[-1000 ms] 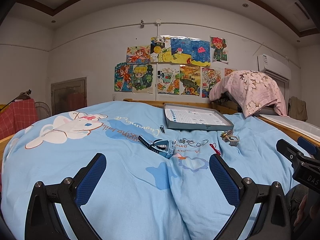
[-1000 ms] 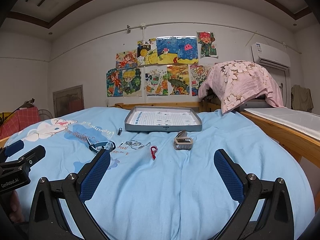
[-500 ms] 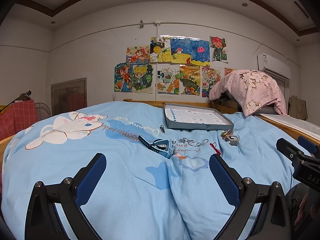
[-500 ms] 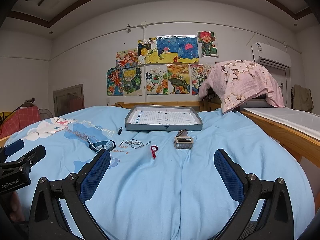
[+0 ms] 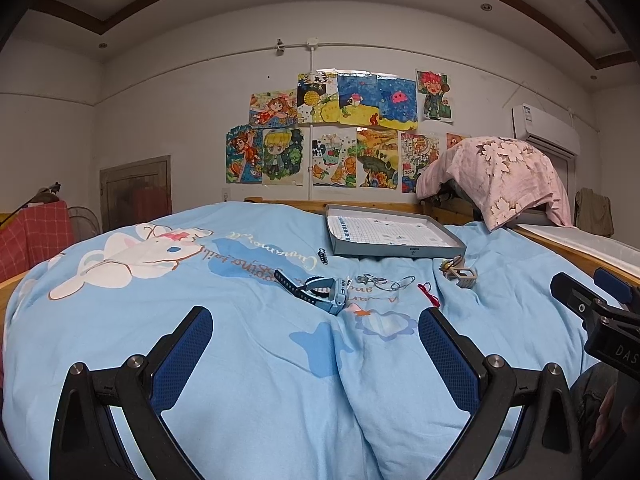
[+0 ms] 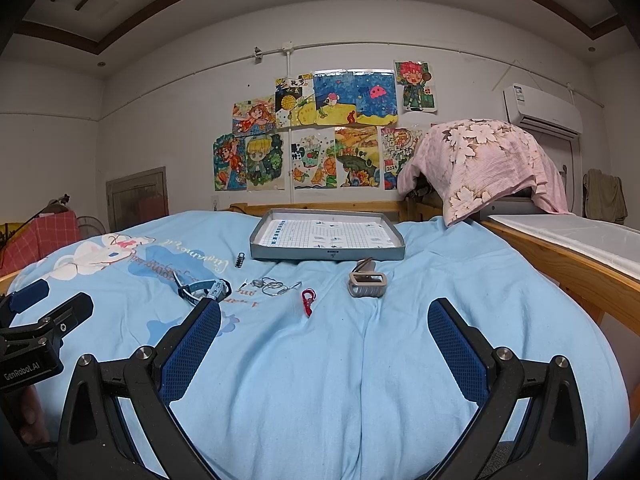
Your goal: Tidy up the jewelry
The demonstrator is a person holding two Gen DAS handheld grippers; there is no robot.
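Observation:
A grey shallow box [image 5: 400,248] [image 6: 326,254] with a gridded lining sits far back on the blue bedspread. In front of it lie a blue watch [image 5: 320,290] [image 6: 204,290], a silver wire necklace [image 5: 386,281] [image 6: 274,287], a red clasp [image 5: 430,296] [image 6: 307,300], a grey watch [image 5: 460,272] [image 6: 367,283] and a small dark clip [image 5: 322,255] [image 6: 239,259]. My left gripper [image 5: 316,344] hovers open, short of the blue watch. Over the near bedspread my right gripper [image 6: 324,336] is open too, holding nothing.
A blue quilt [image 6: 320,380] with a rabbit print [image 5: 132,254] covers the bed. A pink floral cloth [image 6: 480,160] drapes a pile at the back right. A wooden rail [image 6: 560,268] runs along the right edge. Drawings [image 6: 320,132] hang on the far wall.

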